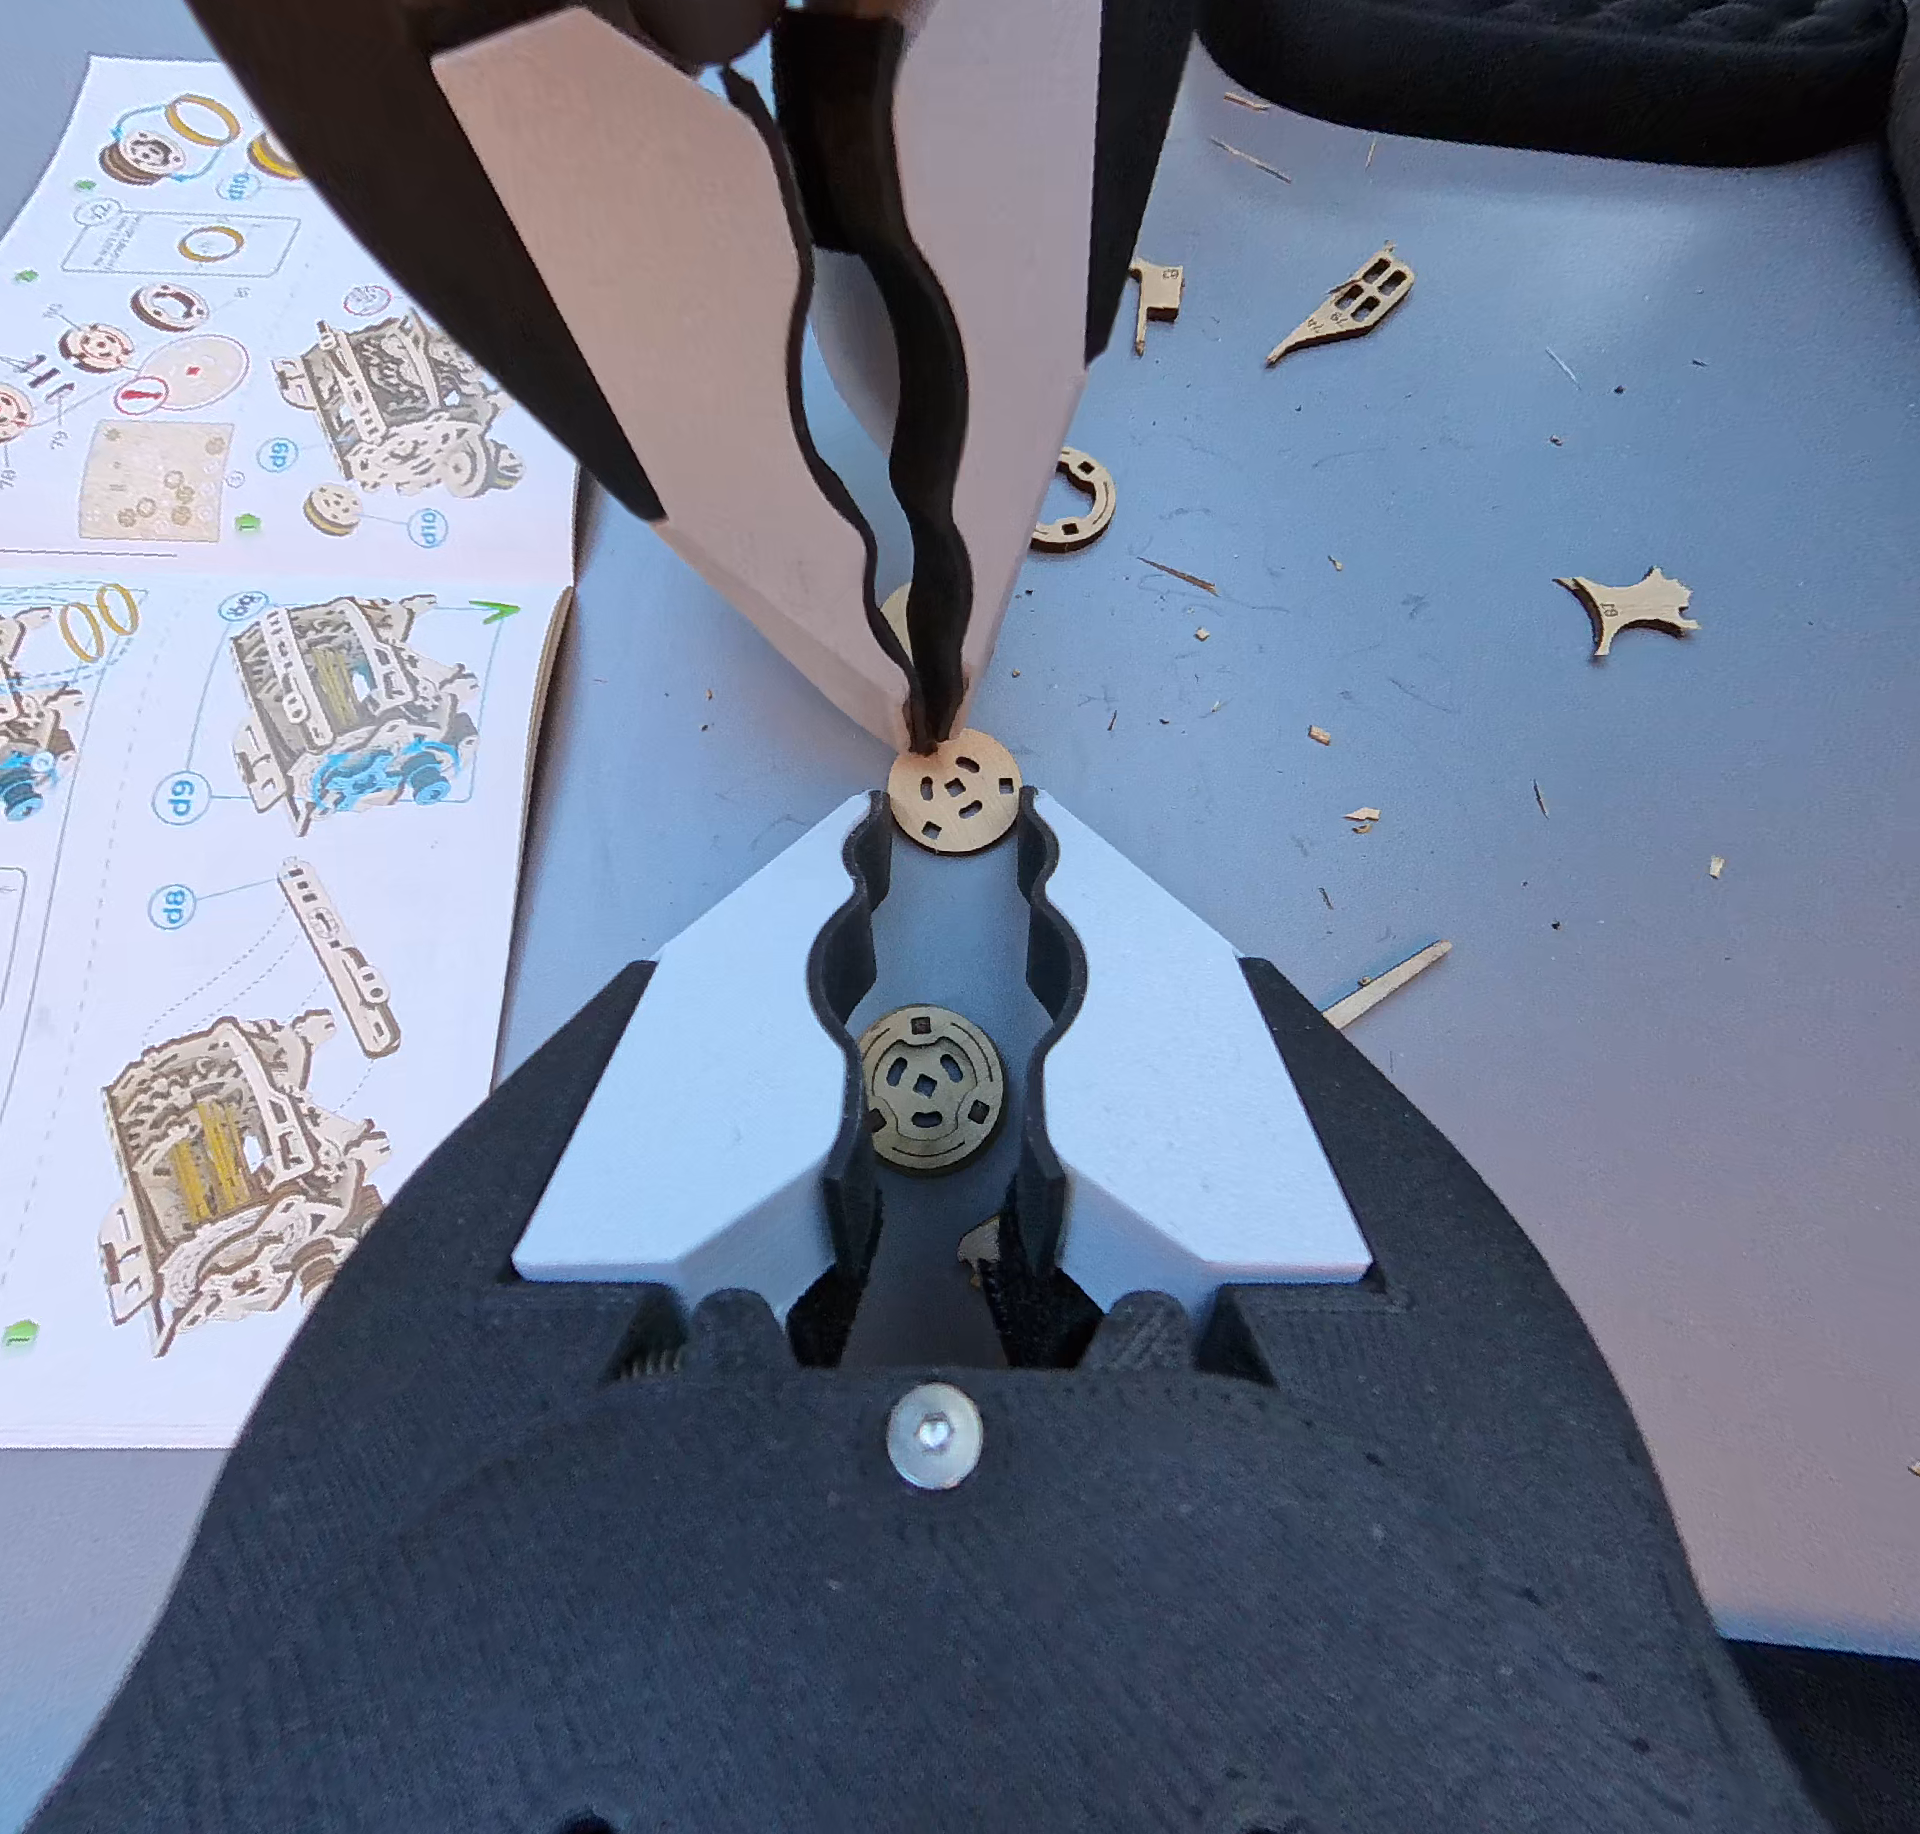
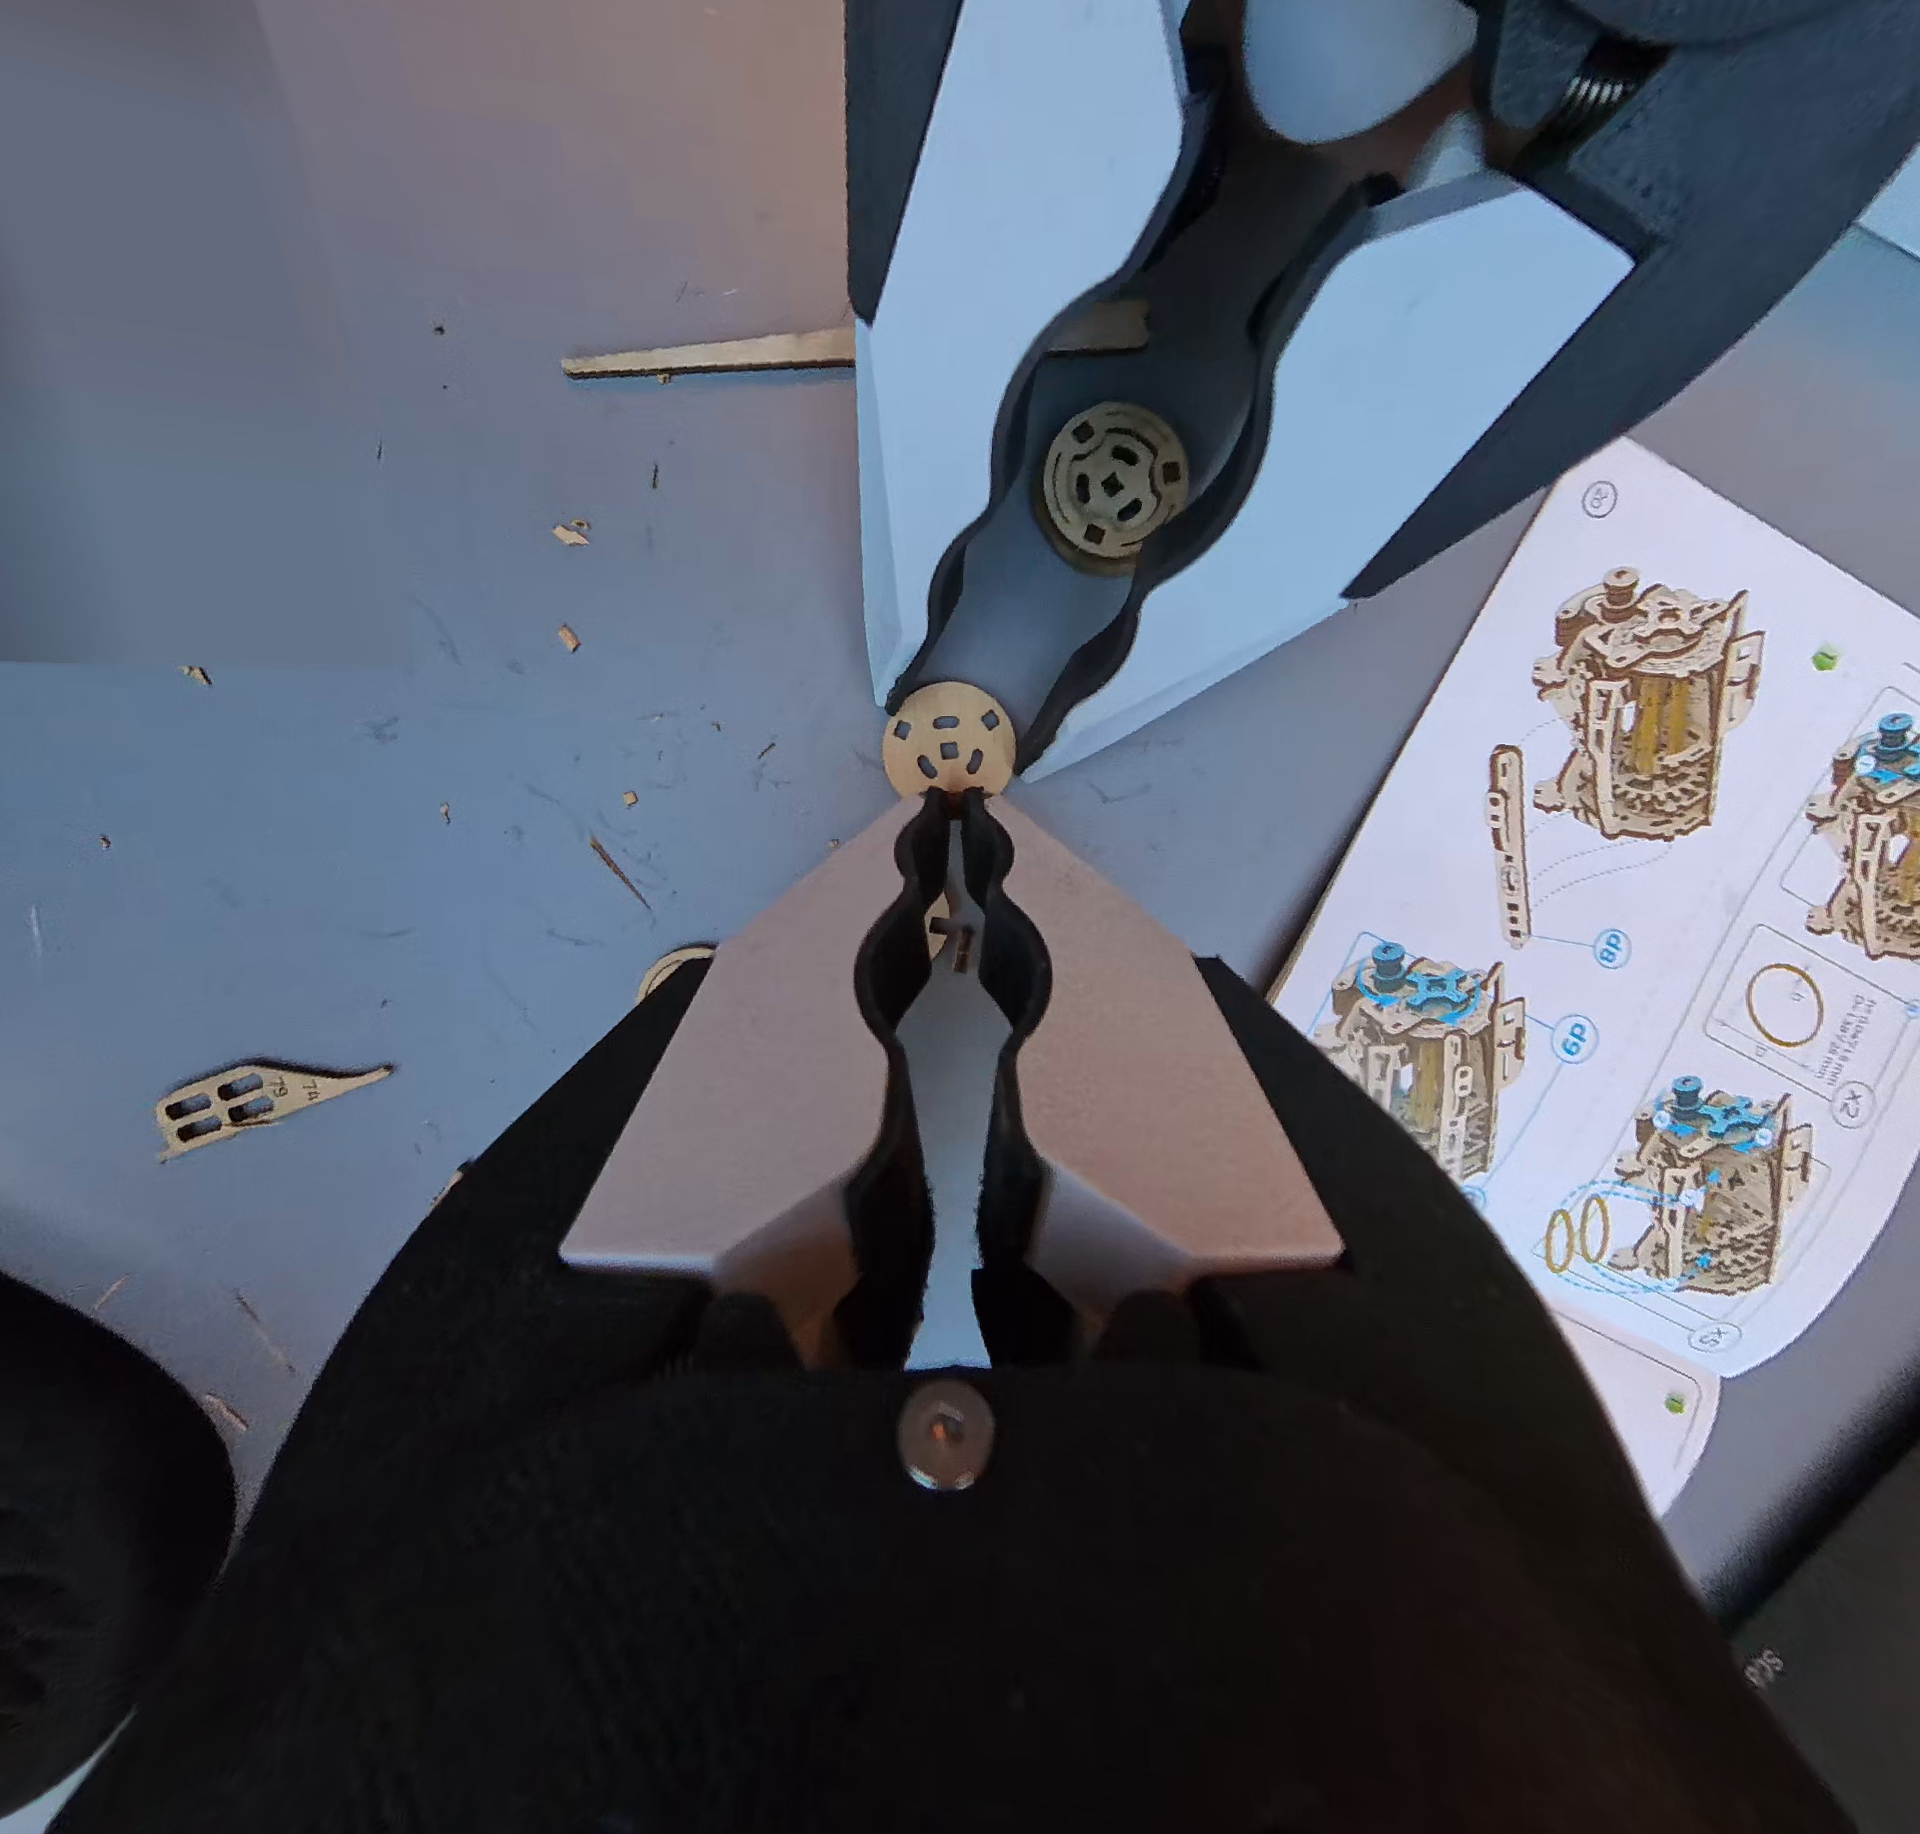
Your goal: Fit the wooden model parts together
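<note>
The small wooden disc (image 1: 955, 793) is a thin, pale laser-cut round pierced with several small slots. It sits between the two claw tips, held flat and apparently just above the grey surface (image 1: 1558, 1109); whether it touches the surface cannot be told.

Judgement: very light, stiff across its face but brittle at the slots, and smooth enough to slip. It is best held by the rim, never across the cut-outs.

The right claw (image 2: 958, 793) is pinched together on the disc's near rim. The left claw (image 1: 955, 797) stands apart, its tips bracketing the disc's sides; contact looks light, and a firm clamp is not evident.

A darker ringed wooden wheel (image 1: 932, 1090) lies flat on the surface between the left claw's fingers, probably the mating part.

An instruction sheet (image 1: 260, 745) lies toward the surface's edge. Loose wooden offcuts (image 1: 1631, 612) and splinters are scattered over the surface.
</note>
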Action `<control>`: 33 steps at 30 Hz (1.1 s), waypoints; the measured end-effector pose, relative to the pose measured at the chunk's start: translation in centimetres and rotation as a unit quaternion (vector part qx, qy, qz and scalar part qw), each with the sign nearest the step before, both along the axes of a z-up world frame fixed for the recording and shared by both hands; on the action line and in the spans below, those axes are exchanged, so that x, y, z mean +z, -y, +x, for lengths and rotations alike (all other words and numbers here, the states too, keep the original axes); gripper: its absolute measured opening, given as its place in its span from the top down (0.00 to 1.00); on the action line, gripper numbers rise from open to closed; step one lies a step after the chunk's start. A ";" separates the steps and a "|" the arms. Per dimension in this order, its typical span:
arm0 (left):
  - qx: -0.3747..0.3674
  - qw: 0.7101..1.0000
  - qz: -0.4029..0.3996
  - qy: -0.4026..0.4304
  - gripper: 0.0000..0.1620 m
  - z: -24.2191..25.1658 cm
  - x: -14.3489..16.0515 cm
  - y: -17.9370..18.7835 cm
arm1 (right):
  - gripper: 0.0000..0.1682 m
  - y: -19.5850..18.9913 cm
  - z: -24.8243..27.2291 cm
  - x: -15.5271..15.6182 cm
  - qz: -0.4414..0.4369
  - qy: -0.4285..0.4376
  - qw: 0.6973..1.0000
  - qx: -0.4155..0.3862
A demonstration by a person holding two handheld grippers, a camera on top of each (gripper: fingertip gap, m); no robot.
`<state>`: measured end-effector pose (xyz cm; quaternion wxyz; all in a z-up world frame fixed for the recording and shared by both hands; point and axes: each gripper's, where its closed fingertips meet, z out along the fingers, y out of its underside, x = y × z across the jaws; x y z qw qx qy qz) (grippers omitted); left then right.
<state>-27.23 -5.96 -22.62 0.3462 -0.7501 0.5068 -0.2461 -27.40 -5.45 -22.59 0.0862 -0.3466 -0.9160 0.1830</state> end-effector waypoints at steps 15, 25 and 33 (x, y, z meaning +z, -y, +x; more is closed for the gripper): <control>0.000 1.000 -0.002 0.001 0.86 0.0 0.0 0.0 | 0.99 0.0 0.0 -0.1 0.040 0.034 0.998 0.019; 0.000 1.000 -0.002 0.001 0.86 0.0 0.0 0.0 | 0.99 0.0 0.0 -0.1 0.049 0.027 0.998 0.024; -0.001 1.000 -0.001 0.001 0.86 0.0 0.0 0.0 | 0.93 0.1 0.0 0.9 -0.048 -0.047 0.997 -0.024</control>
